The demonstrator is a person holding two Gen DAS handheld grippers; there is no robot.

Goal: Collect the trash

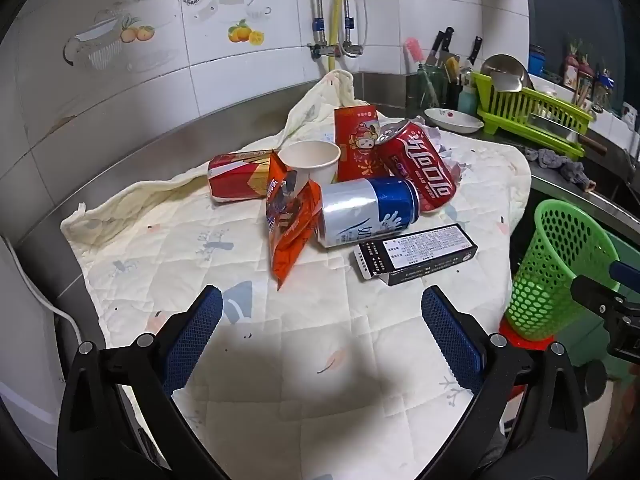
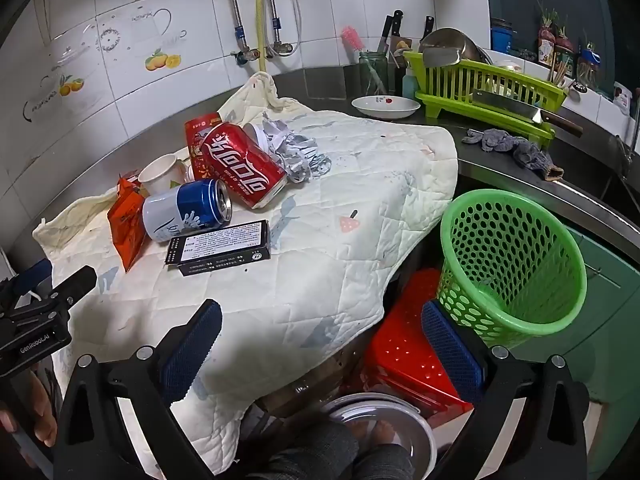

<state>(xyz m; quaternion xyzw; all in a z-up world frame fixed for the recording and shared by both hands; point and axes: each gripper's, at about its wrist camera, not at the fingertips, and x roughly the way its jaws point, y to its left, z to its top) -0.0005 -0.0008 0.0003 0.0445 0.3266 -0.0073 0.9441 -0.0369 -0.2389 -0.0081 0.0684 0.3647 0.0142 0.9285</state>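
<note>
Ahead of the left gripper (image 1: 322,312), whose jaws stand wide apart and hold nothing, the trash lies heaped on a quilted cloth (image 1: 168,264): a dented red cola can (image 1: 420,166), a blue-and-silver can (image 1: 368,210) on its side, an orange wrapper (image 1: 290,220), a paper cup (image 1: 310,160) and a black box (image 1: 416,250). Bare cloth lies between the fingers and the heap. The right gripper (image 2: 320,324) is also spread and holds nothing, over the cloth's overhanging edge; the green mesh basket (image 2: 516,264) stands just beyond its right finger on a red stool (image 2: 404,360).

Red cola can (image 1: 416,168), blue-and-silver can (image 1: 368,210), orange wrapper (image 1: 290,224), black box (image 1: 416,250), green perforated basket (image 2: 508,260), cream quilted cloth (image 1: 320,340).
</note>
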